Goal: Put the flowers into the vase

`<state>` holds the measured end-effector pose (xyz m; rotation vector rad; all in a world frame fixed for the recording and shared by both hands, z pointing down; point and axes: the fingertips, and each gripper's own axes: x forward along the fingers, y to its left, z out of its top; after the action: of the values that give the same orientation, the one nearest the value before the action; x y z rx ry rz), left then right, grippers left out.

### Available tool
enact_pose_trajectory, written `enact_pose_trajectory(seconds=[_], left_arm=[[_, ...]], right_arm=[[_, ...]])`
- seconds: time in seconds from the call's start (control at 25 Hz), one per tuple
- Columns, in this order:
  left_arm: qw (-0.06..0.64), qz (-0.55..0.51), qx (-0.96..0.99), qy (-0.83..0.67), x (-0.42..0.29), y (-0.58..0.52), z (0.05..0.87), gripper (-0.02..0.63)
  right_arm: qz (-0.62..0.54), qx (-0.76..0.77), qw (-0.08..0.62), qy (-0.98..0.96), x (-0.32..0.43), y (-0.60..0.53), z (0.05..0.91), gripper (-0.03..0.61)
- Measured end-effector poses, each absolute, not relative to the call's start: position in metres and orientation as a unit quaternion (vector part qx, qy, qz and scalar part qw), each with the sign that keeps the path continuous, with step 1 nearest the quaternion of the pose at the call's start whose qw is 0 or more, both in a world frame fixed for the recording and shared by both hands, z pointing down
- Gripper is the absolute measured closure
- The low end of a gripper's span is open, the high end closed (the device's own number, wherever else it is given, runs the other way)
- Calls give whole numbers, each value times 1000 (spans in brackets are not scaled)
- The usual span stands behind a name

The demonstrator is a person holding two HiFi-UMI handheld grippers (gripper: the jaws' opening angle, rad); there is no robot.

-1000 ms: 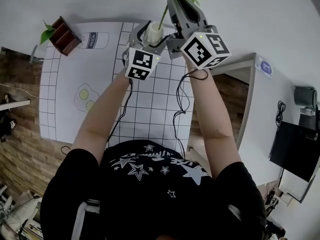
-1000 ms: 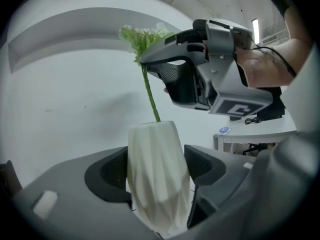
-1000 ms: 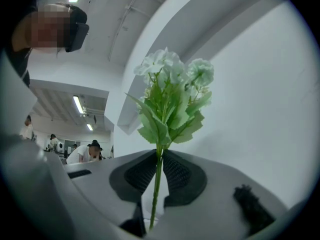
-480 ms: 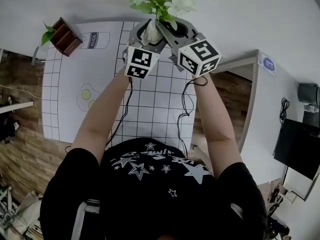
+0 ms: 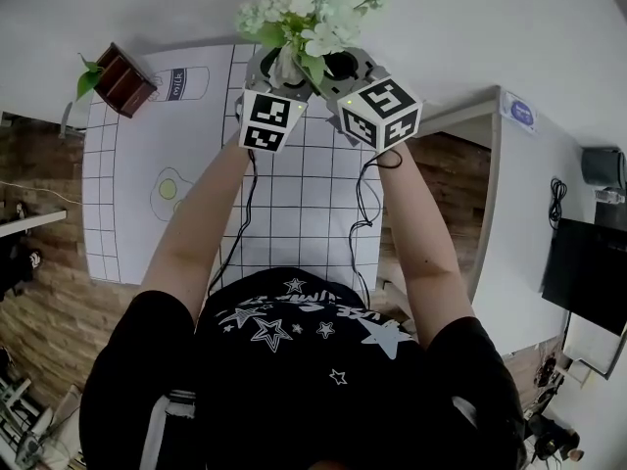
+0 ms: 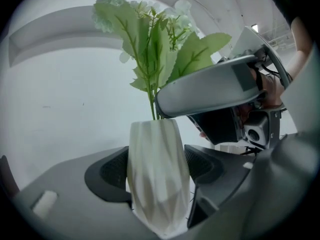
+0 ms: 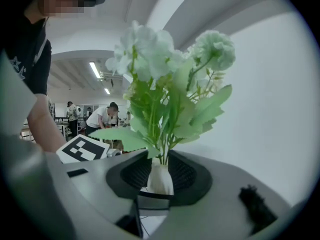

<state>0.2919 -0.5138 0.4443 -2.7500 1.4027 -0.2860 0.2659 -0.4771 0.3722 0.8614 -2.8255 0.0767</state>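
Well, vase [image 6: 157,179]: clamped upright between the left gripper's pads to give the stems a steady mouth. It is by the far edge of the checked mat [image 5: 294,213], and I cannot tell whether its base rests there.
Left gripper [image 5: 282,70]: closed on the vase, both pads pressing its faceted sides.
Flowers [image 7: 165,84]: stems are down in the vase neck with the blooms standing above, so I judge them placed.
Right gripper [image 7: 160,171]: its jaws have just been opening. The stems stand between the pads with a gap on either side, so it grips nothing.
Arms: both forearms [image 5: 201,223] are stretched forward side by side with the grippers about level and meeting at the vase. The right one angles in from the right, and the marker cubes [image 5: 382,111] are close together.
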Motion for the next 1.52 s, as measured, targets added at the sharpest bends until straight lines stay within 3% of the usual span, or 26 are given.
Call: enact_pose_trajectory(seconds=[0.28, 0.76, 1.2, 1.52], left_arm=[[11, -88, -887, 452, 291, -516, 446, 267], [-6, -82, -891, 446, 291, -517, 451, 261], [22, -116, -895, 431, 293, -514, 455, 259], [16, -124, -897, 424, 291, -502, 464, 187]], right_arm=[[41, 302, 118, -945, 273, -468, 383, 442], [92, 346, 104, -928, 299, -439, 405, 440], [120, 361, 99, -919, 309, -409, 420, 440], [126, 371, 100, -915, 314, -402, 421, 440]])
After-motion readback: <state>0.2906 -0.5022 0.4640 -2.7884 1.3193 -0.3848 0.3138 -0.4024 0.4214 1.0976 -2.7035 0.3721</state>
